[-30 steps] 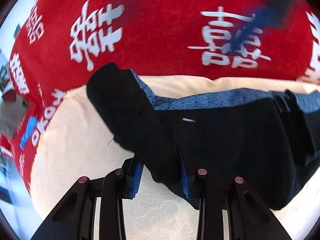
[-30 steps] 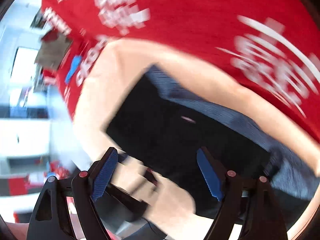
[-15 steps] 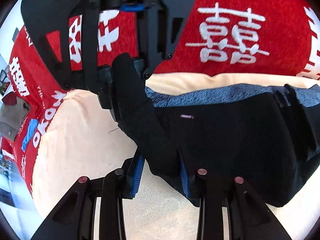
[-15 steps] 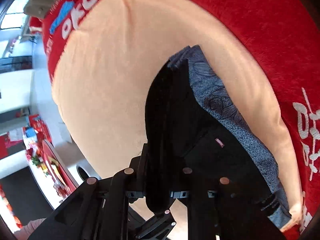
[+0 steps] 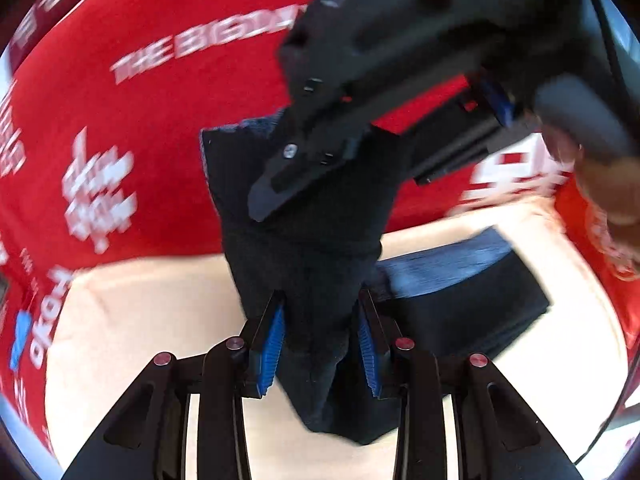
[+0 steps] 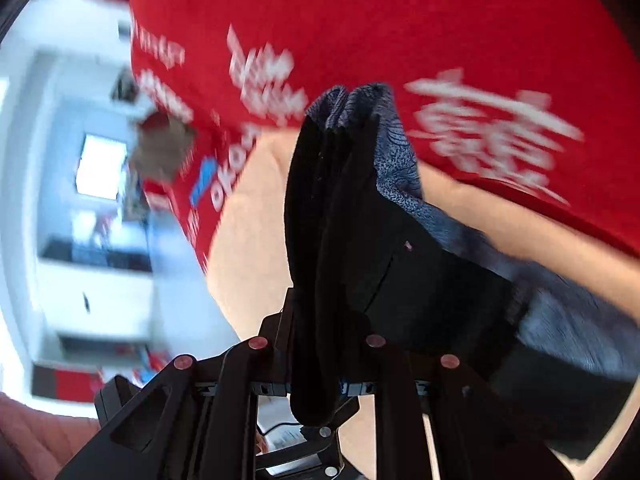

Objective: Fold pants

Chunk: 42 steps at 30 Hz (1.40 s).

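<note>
So the biggest thing I'm looking at is the red cloth (image 5: 168, 128) with white lettering, spread over the whole surface and running out past every edge of the left wrist view. On top of it sits a cream mat (image 5: 132, 320), and its far edge shows as a pale band under the red in the right wrist view too.

The pants (image 5: 308, 248) are dark, with a blue-grey patterned inside, and right now they're half up in the air: one end is pulled up off the mat between my two tools, while the rest (image 5: 472, 296) lies flat on the mat's right side, blurry.

My left tool (image 5: 320, 344) has its blue pads pinched on a thick fold of the dark fabric, so it's clamped on the pants. My right tool (image 6: 320, 332) is closed tight on another bunch of the same fabric; its jaws were just closing on it. From the left wrist camera I can see the right tool (image 5: 304, 176) coming in from the top, over the lifted end of the pants. Both views are pretty smeared.
</note>
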### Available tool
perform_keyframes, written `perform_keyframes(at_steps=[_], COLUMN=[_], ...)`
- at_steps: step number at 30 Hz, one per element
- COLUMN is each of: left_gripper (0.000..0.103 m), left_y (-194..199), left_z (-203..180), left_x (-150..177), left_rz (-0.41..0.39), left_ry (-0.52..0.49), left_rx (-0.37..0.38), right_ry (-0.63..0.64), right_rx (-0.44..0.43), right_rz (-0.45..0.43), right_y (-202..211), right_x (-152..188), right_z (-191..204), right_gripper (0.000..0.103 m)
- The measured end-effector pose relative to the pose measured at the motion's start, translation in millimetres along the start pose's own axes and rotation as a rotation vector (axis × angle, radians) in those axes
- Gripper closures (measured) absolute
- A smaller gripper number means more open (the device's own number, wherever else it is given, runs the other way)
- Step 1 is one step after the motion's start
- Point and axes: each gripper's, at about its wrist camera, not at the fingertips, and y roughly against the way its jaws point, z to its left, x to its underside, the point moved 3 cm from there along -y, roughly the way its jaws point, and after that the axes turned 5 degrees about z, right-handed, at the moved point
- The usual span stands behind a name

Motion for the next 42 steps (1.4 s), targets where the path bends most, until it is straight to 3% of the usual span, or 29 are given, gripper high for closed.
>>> perform_keyframes(at_steps=[4,8,13,15,18,20,21,23,25,29,31,33,39,42], left_gripper=[0.068,0.068,0.068,0.061,0.057,0.034,0.032,0.032,0.032,0.032,0.032,0.032,0.032,0.021], left_y=[-4.5,-24.4,-69.6,-89.0,-96.4,-95.5,-92.1,-83.3,-73.0,-74.6,-84.8,-94.1,-107.0,-111.3], left_z=[-70.3,-140.0,-201.1,-210.9,-212.1,-209.1,-202.5,-190.4,-172.9,-115.4,-90.5,-73.8,-73.3,-74.1], left_x=[-13.7,-10.1,17.4,28.0,33.8,37.4,37.2,35.6,31.2,18.4,19.3,26.6,43.2,45.0], left_rz=[0.017,0.066,0.166,0.229,0.266,0.280,0.284,0.297,0.287,0.320,0.361,0.379,0.371,0.362], left_ry=[-0.095,-0.198,-0.306,-0.330,-0.342,-0.341,-0.316,-0.278,-0.248,-0.089,-0.016,0.023,0.031,0.048], left_rx=[0.085,0.144,0.149,0.124,0.106,0.087,0.077,0.099,0.061,-0.024,-0.069,-0.095,-0.094,-0.087], right_ry=[-0.099,-0.241,-0.385,-0.440,-0.456,-0.450,-0.451,-0.451,-0.434,-0.382,-0.372,-0.372,-0.401,-0.363], right_rx=[-0.029,-0.044,-0.048,-0.062,-0.082,-0.075,-0.068,-0.065,-0.028,0.125,0.209,0.275,0.251,0.461], right_rz=[-0.123,-0.216,-0.245,-0.231,-0.228,-0.238,-0.240,-0.243,-0.235,-0.193,-0.175,-0.164,-0.157,-0.137], right_y=[61.3,111.4,109.7,93.9,70.1,64.0,63.1,63.9,66.2,70.5,75.0,79.8,86.4,83.6], right_x=[39.9,97.9,143.1,156.0,162.7,163.9,165.8,168.7,170.7,165.6,167.8,170.3,188.2,186.7], right_z=[-49.6,-126.5,-210.5,-246.8,-264.5,-270.1,-271.6,-272.7,-270.3,-256.7,-253.8,-249.4,-254.1,-249.4], right_gripper=[0.083,0.083,0.082,0.082,0.080,0.077,0.077,0.077,0.077,0.072,0.064,0.064,0.065,0.066])
